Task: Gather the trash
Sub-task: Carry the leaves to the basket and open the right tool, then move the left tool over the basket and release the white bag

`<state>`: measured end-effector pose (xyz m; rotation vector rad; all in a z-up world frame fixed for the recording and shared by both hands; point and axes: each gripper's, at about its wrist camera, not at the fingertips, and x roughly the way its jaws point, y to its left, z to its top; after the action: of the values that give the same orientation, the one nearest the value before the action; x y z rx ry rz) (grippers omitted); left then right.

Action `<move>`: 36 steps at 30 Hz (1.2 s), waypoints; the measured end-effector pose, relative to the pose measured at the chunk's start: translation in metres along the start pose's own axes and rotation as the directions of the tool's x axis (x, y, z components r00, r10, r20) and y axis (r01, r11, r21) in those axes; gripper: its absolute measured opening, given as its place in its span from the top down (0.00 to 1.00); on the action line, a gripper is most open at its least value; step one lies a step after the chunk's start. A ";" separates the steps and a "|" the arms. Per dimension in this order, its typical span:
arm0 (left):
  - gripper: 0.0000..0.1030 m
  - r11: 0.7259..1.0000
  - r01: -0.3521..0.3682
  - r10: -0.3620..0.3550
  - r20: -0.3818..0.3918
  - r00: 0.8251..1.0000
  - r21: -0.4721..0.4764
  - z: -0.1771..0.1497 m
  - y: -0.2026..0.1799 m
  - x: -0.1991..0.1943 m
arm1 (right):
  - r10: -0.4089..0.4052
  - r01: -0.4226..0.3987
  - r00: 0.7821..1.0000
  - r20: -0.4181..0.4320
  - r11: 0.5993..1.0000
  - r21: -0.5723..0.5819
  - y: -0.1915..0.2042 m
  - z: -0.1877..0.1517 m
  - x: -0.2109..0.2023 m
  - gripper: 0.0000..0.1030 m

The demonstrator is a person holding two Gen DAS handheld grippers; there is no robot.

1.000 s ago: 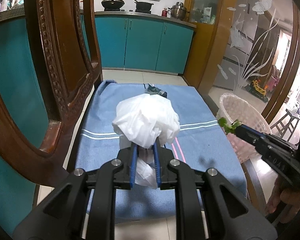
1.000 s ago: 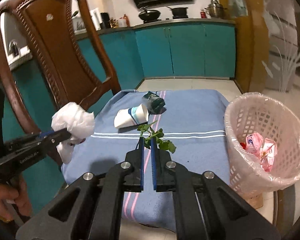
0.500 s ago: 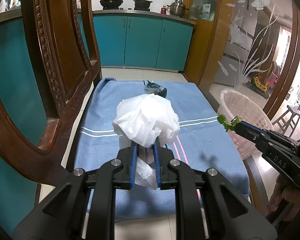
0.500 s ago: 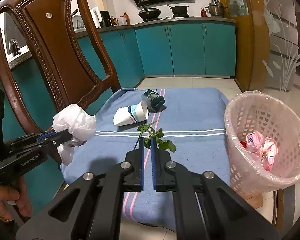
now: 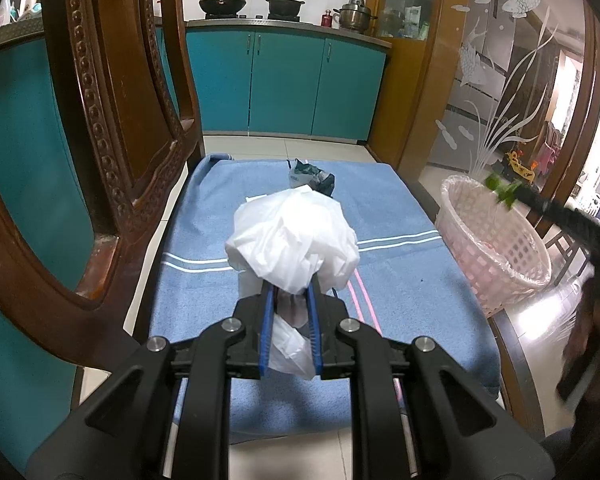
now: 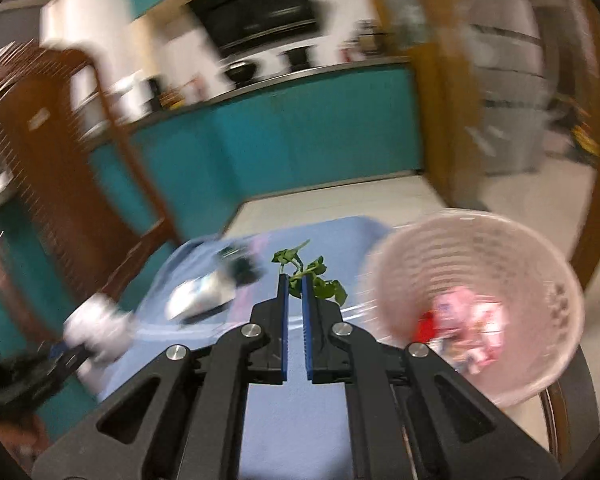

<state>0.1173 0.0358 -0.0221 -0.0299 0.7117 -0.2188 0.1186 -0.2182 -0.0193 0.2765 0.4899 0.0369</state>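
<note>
- No writing can be read in either view.
- Left tongs (image 5: 290, 294) are clamped on a crumpled white plastic bag (image 5: 292, 240), above the blue towel (image 5: 404, 280).
- Right tongs (image 6: 294, 280) pinch a leafy green sprig (image 6: 316, 280), beside the pink waste basket (image 6: 396, 264).

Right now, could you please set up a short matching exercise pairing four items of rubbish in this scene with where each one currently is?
Things:
1. crumpled white plastic bag
2. green leafy sprig
3. pink wrappers
4. dark green crushed packet

Places:
A. lying on the blue striped towel, at its far end
B. pinched in the right gripper
C. inside the pale pink lattice waste basket
D. clamped in the left gripper

Pairs: 1-D, 2-B, 3-C, 4-A
</note>
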 end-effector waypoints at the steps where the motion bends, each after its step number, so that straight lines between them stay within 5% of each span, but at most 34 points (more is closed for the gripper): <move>1: 0.85 1.000 0.001 -0.001 -0.002 1.000 0.001 0.000 0.000 0.001 | -0.024 0.024 1.000 0.000 0.999 0.038 -0.017 0.003 0.005 0.92; 2: 0.85 1.000 0.003 -0.003 -0.004 1.000 0.002 -0.001 -0.001 0.002 | -0.040 0.042 0.999 -0.016 0.995 0.090 -0.041 0.004 0.015 0.89; 4: 0.85 1.000 0.009 -0.009 -0.009 1.000 0.006 -0.001 -0.003 0.004 | -0.040 0.048 0.997 -0.059 0.989 0.137 -0.066 0.001 0.032 0.43; 5: 0.85 1.000 0.016 -0.016 -0.011 1.000 0.009 -0.001 -0.004 0.006 | -0.078 0.095 0.992 -0.097 0.978 0.185 -0.083 -0.005 0.042 0.35; 8: 0.85 0.999 0.027 -0.026 -0.015 1.000 0.040 -0.002 -0.016 0.011 | -0.066 0.095 0.993 -0.098 0.940 0.327 -0.110 -0.003 0.030 0.33; 10: 0.85 0.997 0.055 -0.054 -0.018 0.998 0.060 -0.002 -0.029 0.013 | -0.045 0.041 0.999 0.002 0.919 0.392 -0.119 0.004 0.004 0.20; 13: 0.85 0.990 0.119 -0.117 -0.037 0.992 0.077 0.006 -0.065 0.022 | -0.145 0.051 0.974 0.174 0.888 0.457 -0.126 0.007 -0.040 0.07; 22: 0.80 0.945 0.300 -0.290 -0.088 0.953 0.129 0.066 -0.226 0.079 | -0.185 0.040 0.958 0.219 0.842 0.537 -0.144 0.001 -0.056 0.06; 24: 0.56 0.951 0.278 -0.266 -0.098 0.959 0.134 0.078 -0.254 0.102 | -0.172 0.026 0.959 0.224 0.845 0.535 -0.141 0.004 -0.054 0.06; 25: 0.26 0.955 0.260 -0.247 -0.106 0.963 0.143 0.079 -0.260 0.110 | -0.167 0.024 0.960 0.224 0.849 0.528 -0.140 0.005 -0.053 0.06; 26: 0.19 0.961 0.228 -0.211 -0.114 0.971 0.155 0.077 -0.265 0.118 | -0.159 0.025 0.963 0.217 0.856 0.517 -0.142 0.007 -0.051 0.06; 30: 0.19 0.970 0.182 -0.166 -0.109 0.980 0.163 0.054 -0.245 0.121 | -0.125 0.012 0.974 0.190 0.862 0.506 -0.145 0.006 -0.047 0.06; 36: 0.16 0.995 0.086 -0.086 0.003 0.996 -0.046 0.034 -0.130 0.090 | -0.104 0.009 0.978 0.179 0.884 0.468 -0.139 0.010 -0.046 0.06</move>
<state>0.1813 -0.1114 -0.0412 -0.1050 0.7149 -0.2844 0.0784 -0.3589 -0.0278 0.7320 0.2992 -0.1685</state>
